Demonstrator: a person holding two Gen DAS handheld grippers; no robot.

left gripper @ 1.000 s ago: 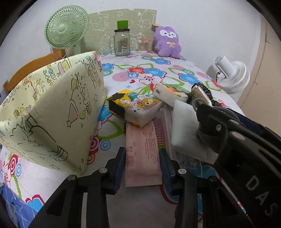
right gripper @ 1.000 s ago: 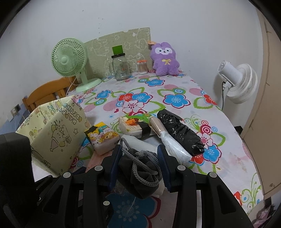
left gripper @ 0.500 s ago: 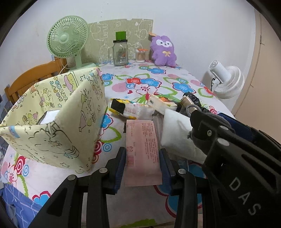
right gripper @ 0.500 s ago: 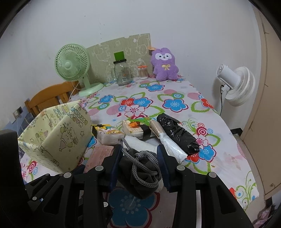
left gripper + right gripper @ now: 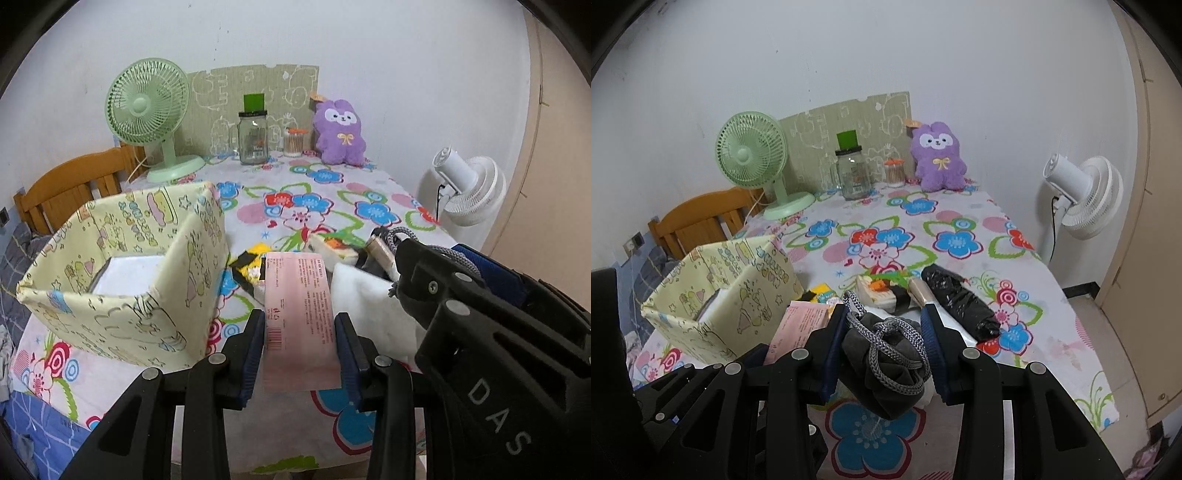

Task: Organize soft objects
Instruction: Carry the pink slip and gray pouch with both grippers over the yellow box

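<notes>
My left gripper (image 5: 300, 325) is shut on a flat pink packet (image 5: 297, 317), held above the flowered table. To its left stands a yellow cartoon-print fabric box (image 5: 125, 280) with something white inside. My right gripper (image 5: 884, 325) is shut on a dark grey drawstring pouch (image 5: 886, 365) with a grey cord. In the right wrist view the pink packet (image 5: 801, 325) shows at the left, beside the fabric box (image 5: 738, 291). A white soft pack (image 5: 369, 306) lies under the right gripper's body. A purple plush toy (image 5: 938, 158) sits at the table's far end.
On the table lie a yellow snack pack (image 5: 823, 295), a white-and-orange pack (image 5: 882, 291), and a black wrapped bundle (image 5: 960, 306). A green fan (image 5: 753, 162), a glass jar (image 5: 853, 173) and a swab pot stand at the back. A white fan (image 5: 1082, 195) stands right; a wooden chair (image 5: 698, 221) left.
Both grippers have risen with their loads: the pink packet and the grey pouch now hang higher over the table, and more of the box's inside shows.
</notes>
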